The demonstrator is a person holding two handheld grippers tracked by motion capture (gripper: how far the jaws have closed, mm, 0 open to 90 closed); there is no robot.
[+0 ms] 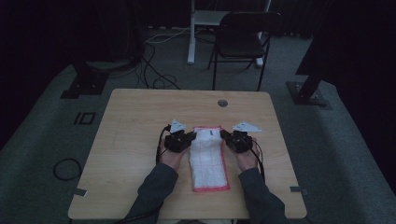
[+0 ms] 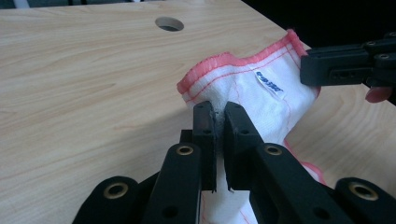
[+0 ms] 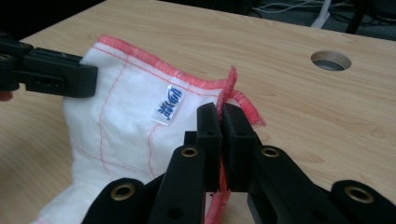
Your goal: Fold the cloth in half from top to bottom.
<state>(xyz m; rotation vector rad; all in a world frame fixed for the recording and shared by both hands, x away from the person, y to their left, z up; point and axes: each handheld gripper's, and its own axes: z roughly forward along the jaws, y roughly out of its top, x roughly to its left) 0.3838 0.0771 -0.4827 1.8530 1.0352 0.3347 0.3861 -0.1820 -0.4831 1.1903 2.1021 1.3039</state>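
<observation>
Cloth [image 1: 208, 161] lies on the table [image 1: 130, 140], soft, light and floppy. Left claw [image 2: 216, 114] pinches one far corner tight, right claw [image 3: 219, 116] the other. Pink edges are good spots to grab.

The print on the small label [image 2: 270, 84] sewn to the towel [image 1: 208, 161] is too blurred to read. The bench [image 1: 140, 140] loses its near edge at the bottom of the high view, where both sleeves are cut off too.
</observation>
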